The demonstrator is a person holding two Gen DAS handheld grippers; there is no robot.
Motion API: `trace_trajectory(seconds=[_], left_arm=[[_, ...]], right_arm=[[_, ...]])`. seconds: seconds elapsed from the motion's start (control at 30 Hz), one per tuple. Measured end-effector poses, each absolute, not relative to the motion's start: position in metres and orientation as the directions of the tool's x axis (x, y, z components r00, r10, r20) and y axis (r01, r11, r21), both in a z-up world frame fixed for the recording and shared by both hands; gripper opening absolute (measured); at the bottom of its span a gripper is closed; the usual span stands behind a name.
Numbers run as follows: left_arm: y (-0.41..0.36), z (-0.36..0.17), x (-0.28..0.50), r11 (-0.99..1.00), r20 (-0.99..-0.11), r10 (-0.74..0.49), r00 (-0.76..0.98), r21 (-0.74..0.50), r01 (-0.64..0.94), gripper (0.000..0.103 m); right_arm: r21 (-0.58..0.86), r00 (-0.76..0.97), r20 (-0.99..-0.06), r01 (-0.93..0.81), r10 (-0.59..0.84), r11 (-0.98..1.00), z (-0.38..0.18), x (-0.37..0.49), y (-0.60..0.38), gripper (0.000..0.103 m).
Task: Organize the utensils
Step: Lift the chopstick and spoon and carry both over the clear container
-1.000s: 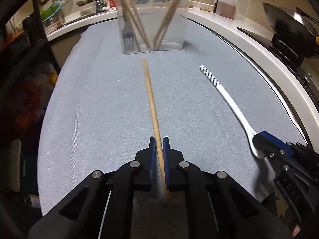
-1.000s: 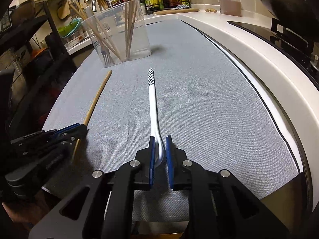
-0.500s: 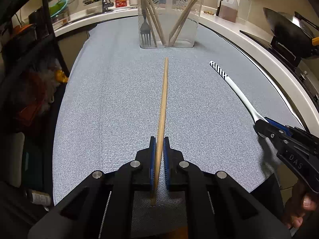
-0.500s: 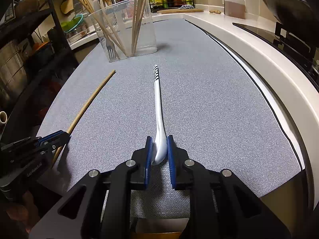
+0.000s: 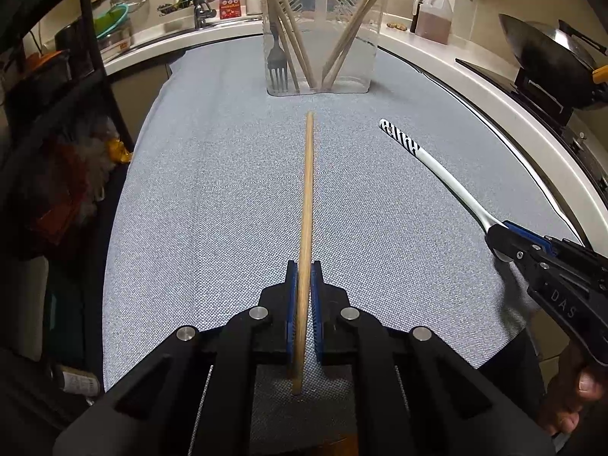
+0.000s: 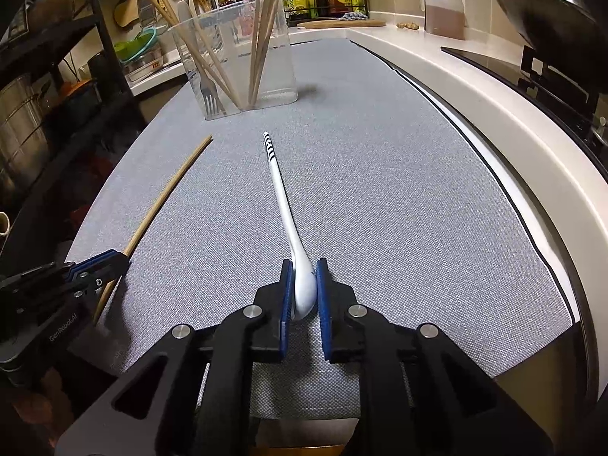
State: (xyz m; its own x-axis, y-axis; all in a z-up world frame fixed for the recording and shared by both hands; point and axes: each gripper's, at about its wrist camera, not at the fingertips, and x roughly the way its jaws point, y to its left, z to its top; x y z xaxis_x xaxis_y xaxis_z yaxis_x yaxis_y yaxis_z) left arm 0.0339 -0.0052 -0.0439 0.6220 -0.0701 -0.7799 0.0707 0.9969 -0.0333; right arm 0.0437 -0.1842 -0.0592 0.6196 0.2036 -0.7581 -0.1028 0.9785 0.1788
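Clear utensil holder is sitting at the far end of the grey mat, already w/ chopsticks & a fork inside, open mat stretching btwn it and both tools. Left gripper is clamping a wooden chopstick and right gripper is pinching a white spoon by its bowl, both pointing toward the holder. Pickup step looks underway; next prob needs lifting each, tipping upright over the rim, minding the counter edge right of the holder.
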Motion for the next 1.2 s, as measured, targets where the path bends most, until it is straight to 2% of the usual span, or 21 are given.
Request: trace_trajectory(seconds=[0.57, 1.2], left_arm=[[-0.008, -0.040, 0.029, 0.995, -0.769, -0.093, 0.633, -0.046, 0.090, 0.006], [0.012, 0.010, 0.002, 0.990, -0.622, -0.140, 0.770, -0.112, 0.090, 0.006]], right_arm=[[0.139, 0.662, -0.729, -0.106, 0.174, 0.985, -0.039, 0.035, -0.185, 0.012], [0.076, 0.765, -0.632, -0.098, 0.124, 0.992, 0.019, 0.015, -0.202, 0.012]])
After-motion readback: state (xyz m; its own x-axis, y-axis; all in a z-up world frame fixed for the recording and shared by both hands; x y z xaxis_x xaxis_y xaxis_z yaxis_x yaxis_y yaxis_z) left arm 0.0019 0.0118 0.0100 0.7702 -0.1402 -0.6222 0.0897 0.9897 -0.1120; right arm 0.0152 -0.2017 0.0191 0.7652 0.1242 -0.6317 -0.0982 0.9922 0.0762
